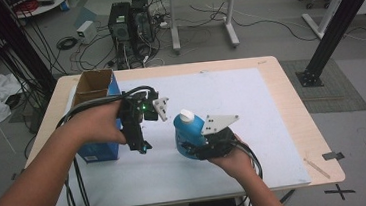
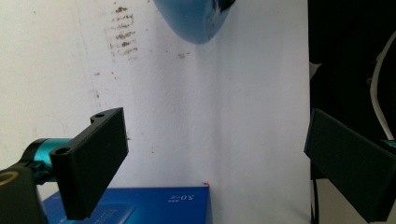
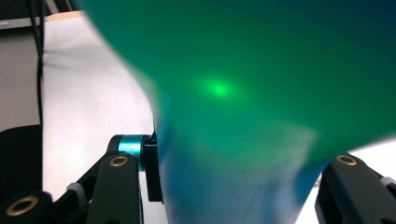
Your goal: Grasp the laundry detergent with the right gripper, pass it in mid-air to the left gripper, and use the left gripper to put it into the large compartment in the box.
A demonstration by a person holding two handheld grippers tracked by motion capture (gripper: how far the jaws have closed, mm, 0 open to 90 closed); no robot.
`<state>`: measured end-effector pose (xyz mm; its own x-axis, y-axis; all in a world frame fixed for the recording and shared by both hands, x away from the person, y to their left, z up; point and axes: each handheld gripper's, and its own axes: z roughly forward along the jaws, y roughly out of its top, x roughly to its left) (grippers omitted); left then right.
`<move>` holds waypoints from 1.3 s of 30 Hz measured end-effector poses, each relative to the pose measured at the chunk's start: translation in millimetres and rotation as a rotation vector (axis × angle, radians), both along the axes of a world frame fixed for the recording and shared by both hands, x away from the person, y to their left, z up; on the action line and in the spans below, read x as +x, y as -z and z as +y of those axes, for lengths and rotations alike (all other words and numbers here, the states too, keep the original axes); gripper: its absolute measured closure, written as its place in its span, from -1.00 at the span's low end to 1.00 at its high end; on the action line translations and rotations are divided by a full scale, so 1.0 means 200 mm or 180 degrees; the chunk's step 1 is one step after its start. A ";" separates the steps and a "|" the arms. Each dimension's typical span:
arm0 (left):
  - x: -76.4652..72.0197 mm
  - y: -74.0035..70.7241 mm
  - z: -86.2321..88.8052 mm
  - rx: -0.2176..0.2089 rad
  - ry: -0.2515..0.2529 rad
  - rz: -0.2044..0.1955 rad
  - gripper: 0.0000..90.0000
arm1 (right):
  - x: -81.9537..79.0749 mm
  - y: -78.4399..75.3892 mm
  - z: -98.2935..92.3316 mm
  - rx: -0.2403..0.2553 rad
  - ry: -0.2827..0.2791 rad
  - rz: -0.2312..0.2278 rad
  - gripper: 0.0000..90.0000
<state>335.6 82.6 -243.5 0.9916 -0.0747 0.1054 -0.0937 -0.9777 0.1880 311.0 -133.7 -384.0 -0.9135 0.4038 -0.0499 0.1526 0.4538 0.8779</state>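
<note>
box: blue carton (image 1: 97, 118) with open brown flaps, at 9 o'clock on the bench (image 1: 293, 118), on the white mat's (image 1: 231, 99) left edge. Its blue top also shows at 6 o'clock in the left gripper view. No telling from here what's inside.

left claw: your left claw (image 1: 142, 147) hangs just right of the box, pointing down at the mat. In the left gripper view the jaws stand wide apart with bare, smudged mat between them. Released, holding nothing.

bottle: blue bottle (image 1: 190, 135) with white cap, near bench centre, roughly 3 o'clock from the left claw. It looks upright with a slight lean; I can't tell whether its base touches the mat or sits just above it. Its rounded blue end shows at 12 o'clock in the left gripper view (image 2: 194, 21).

right claw: your right claw (image 1: 195, 149) is clenched on the bottle's lower body from the 6 o'clock side. In the right gripper view the blurred bottle body (image 3: 243, 102) sits between both jaws, a green light spot on it.

progress: pick looks done, bottle is secured. Left, by my read: carry it toward 9 o'clock, lower it into the box, let go. Left claw is in that path; shift it or use it to steady the box.
</note>
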 end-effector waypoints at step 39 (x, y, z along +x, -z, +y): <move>-0.08 0.09 -0.14 0.0228 0.0401 0.0015 -0.86 | -0.01 0.03 0.32 -0.0014 -0.0800 0.0133 0.03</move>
